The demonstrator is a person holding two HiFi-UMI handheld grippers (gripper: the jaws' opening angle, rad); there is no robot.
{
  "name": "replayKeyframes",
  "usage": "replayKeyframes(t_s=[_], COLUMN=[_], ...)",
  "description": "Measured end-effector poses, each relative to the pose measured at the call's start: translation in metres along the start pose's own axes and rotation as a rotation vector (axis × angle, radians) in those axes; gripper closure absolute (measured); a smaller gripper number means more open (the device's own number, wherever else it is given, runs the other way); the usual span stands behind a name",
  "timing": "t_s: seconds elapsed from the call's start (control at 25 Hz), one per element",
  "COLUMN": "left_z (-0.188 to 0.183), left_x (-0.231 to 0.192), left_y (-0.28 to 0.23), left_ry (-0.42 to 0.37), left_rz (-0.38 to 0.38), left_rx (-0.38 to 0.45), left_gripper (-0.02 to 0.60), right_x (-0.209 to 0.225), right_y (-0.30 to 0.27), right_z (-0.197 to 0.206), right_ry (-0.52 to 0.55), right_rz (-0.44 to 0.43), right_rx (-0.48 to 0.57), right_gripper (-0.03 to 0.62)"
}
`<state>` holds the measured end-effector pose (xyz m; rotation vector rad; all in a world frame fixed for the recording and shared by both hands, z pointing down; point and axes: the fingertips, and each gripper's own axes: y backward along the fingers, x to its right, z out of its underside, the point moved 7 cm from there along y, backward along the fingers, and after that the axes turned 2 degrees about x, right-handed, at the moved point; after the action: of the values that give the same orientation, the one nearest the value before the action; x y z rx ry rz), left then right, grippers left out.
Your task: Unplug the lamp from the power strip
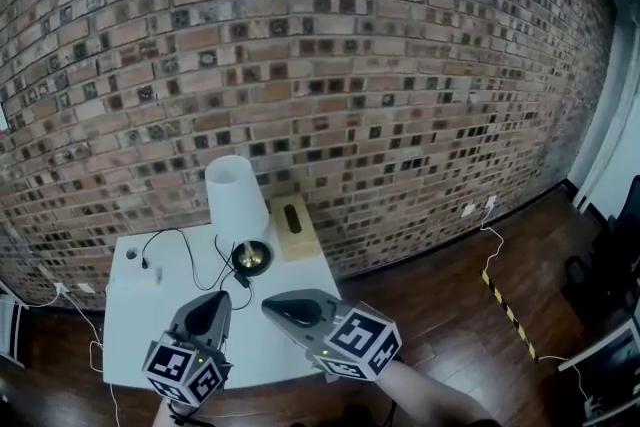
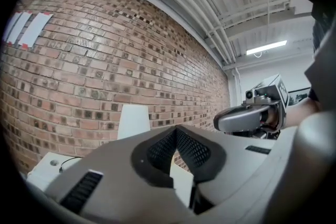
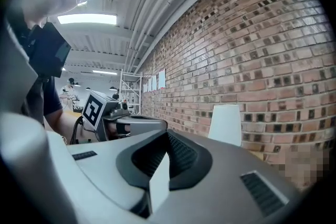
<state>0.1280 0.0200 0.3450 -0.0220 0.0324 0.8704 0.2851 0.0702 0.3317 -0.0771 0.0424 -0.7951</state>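
A white-shaded lamp stands at the back of a white tabletop against a brick wall. Its black cord loops leftward. Above the near edge hover the left gripper and right gripper, both with fingers pressed together, holding nothing.

Lamp on table rear, box just R, power strip at L edge, wall behind.

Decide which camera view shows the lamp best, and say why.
The head view: the lamp appears whole, from white shade to brass base, standing on the table. Both gripper views catch only its shade, beyond their jaws.
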Motion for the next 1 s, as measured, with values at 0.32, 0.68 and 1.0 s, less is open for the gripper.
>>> replayKeyframes(t_s=[0.32,0.68,1.0], left_z=[-0.009,-0.018,-0.006], left_x=[0.029,0.071,0.095], left_y=[-0.036,-0.082,-0.102], left_ry=[-0.045,-0.07,-0.065], left_rz=[-0.029,-0.043,-0.038], left_rx=[-0.009,-0.013,-0.048], left_gripper=[0.566,0.566,0.566], right_x=[0.04,0.077,0.1], right_y=[0.032,0.074,0.091], right_z=[0.001,0.002,0.01], right_ry=[-0.023,-0.032,-0.059], right_rz=[0.013,-0.035,-0.066], right_rx=[0.019,0.047,0.039], right_gripper=[0.602,0.602,0.602])
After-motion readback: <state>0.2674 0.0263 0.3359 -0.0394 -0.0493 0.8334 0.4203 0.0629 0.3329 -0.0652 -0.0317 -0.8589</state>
